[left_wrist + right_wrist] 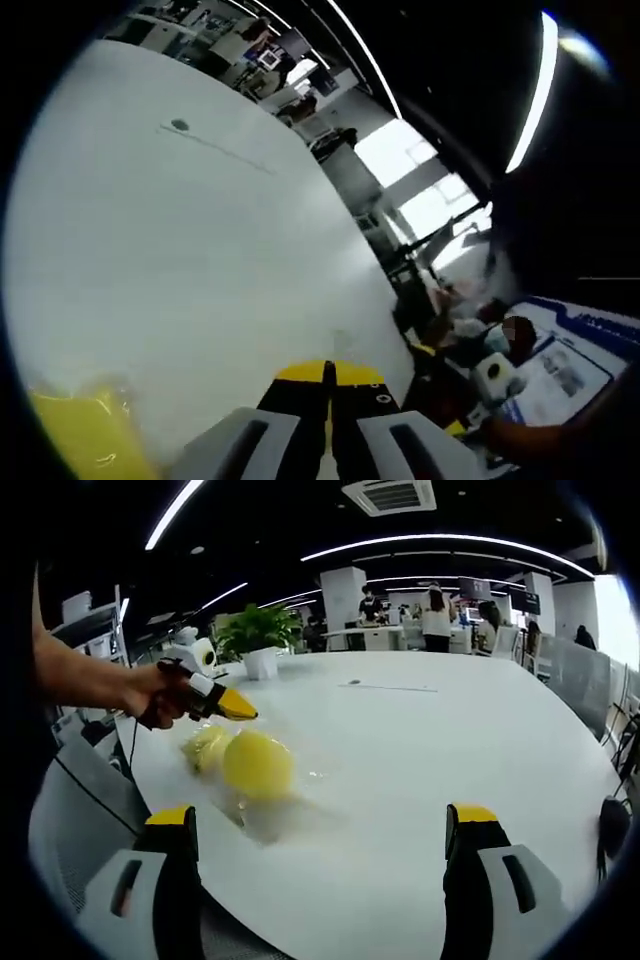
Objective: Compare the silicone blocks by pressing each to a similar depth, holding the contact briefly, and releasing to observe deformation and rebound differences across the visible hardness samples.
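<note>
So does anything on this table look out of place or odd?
Nothing looks spilled or broken. The yellow silicone pieces lie near the white table's edge, blurred. The left gripper hovers shut above them; the right gripper is open.

A potted plant (258, 640) stands at eleven o'clock on the white table (420, 750); people (436, 620) beyond at twelve.

Left gripper view rolls, close over the white table (200, 260); right gripper view faces across it, perhaps level.
</note>
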Tool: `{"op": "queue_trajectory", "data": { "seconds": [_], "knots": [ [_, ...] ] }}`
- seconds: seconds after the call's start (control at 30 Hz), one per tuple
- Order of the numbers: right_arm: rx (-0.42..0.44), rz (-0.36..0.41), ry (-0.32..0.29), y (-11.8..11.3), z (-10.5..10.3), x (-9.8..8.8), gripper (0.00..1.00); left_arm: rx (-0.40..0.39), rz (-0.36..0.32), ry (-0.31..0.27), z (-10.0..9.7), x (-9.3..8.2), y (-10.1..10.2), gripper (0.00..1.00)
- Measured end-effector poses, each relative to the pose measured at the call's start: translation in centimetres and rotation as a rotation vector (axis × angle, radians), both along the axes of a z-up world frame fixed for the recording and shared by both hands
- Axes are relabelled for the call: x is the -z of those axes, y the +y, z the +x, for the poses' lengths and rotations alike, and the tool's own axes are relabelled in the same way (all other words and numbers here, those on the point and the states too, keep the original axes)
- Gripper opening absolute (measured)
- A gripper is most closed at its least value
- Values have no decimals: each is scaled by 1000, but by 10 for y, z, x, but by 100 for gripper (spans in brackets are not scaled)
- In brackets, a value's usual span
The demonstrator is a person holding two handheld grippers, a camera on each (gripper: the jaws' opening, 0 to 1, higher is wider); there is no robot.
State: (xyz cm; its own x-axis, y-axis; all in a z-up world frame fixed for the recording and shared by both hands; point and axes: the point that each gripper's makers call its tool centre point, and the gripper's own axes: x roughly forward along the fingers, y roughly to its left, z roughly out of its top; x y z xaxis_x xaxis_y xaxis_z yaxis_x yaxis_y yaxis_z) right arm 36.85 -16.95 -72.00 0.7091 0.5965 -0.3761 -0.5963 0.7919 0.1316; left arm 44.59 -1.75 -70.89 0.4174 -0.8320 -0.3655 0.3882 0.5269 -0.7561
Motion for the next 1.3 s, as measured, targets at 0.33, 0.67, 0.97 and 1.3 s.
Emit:
{"op": "queue_trajectory", "data": {
  "seconds": [0.33, 0.67, 0.97, 1.3],
  "knots": [
    [8, 46, 28, 2, 5, -9, 97, 82, 72, -155, -1, -40, -4, 0],
    [7, 67, 10, 0, 12, -25, 97, 96, 122, -272, 6, -65, 5, 0],
    [1, 81, -4, 5, 15, -40, 97, 111, 118, -408, 8, -103, 13, 0],
    [-27, 86, -25, 12, 17, -53, 96, 135, 93, -463, 0, -139, 20, 0]
  ]
}}
